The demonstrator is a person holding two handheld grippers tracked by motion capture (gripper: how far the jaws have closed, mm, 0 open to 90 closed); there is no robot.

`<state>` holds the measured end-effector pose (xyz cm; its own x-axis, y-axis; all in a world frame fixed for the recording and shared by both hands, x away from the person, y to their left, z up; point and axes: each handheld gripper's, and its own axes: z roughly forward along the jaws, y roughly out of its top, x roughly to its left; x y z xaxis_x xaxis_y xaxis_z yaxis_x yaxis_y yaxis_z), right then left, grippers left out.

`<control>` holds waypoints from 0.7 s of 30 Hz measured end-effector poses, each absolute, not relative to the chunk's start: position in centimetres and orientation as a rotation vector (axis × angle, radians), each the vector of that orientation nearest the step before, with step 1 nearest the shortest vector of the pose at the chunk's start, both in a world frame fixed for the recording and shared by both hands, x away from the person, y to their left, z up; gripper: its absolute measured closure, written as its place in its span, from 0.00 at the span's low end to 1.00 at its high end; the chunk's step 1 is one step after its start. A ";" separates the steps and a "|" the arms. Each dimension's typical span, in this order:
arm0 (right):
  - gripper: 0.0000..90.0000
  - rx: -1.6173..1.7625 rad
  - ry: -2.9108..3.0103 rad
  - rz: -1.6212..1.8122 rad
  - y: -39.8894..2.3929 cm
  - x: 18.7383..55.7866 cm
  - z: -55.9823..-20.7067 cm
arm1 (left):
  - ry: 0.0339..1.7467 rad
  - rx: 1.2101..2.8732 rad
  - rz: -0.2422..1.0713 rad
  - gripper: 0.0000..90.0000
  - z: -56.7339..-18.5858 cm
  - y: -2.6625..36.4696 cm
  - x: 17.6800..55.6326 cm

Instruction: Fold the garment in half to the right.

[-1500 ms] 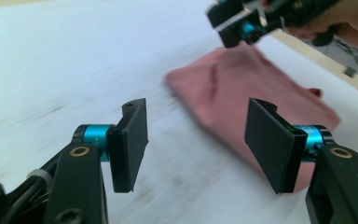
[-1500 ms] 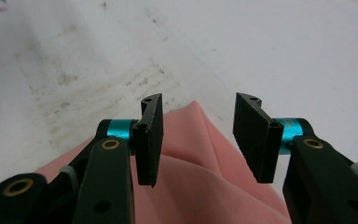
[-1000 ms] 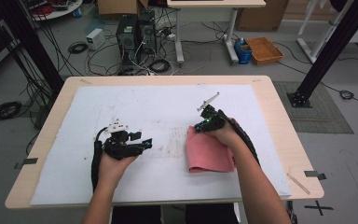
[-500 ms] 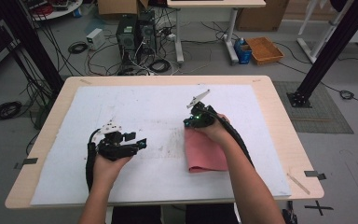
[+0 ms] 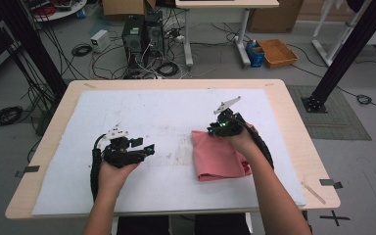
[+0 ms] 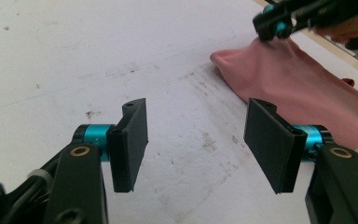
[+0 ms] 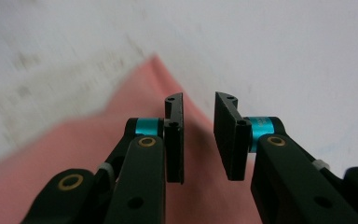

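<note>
The pink cloth point(image 5: 220, 156) lay folded on the white sheet point(image 5: 156, 122) that covered the surface point(image 5: 293, 122), on the person's right side and near the front edge. Its far left corner stood up a little in a soft peak, and the rest of it was flat.

The right claw point(image 5: 215, 131) was just above that far corner. Its jaws had just been opening, and in the right gripper view point(image 7: 199, 140) a narrow gap showed between the two black pads. The cloth was under and behind this gap, and the pads did not press on it. That view was blurred, so I could not tell if a pad touched the fabric. In the left gripper view the tip of the right claw point(image 6: 272, 28) was right at the raised peak of the cloth point(image 6: 298, 88).

The left claw point(image 5: 144, 147) was well apart from the cloth, to the left of it over the bare sheet, and it pointed towards the cloth. Its jaws were spread wide with nothing between them point(image 6: 196, 144). Through the gap I saw only the stained sheet point(image 6: 74, 60).
</note>
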<state>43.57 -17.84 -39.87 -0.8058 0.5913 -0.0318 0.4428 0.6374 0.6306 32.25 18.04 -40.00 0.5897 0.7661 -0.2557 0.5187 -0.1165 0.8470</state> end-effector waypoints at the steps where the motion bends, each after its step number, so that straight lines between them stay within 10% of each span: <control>1: 0.84 0.856 2.620 0.886 -18.2 43.6 -40.5 | 1.051 1.783 0.298 0.44 -40.0 17.9 32.2; 18: 0.69 1.135 2.406 0.969 -24.5 43.3 -40.1 | 1.044 1.801 0.301 0.44 -40.0 17.6 32.1; 21: 0.83 1.136 2.478 0.932 -24.0 43.6 -41.5 | 1.042 1.803 0.305 0.44 -40.0 17.7 32.0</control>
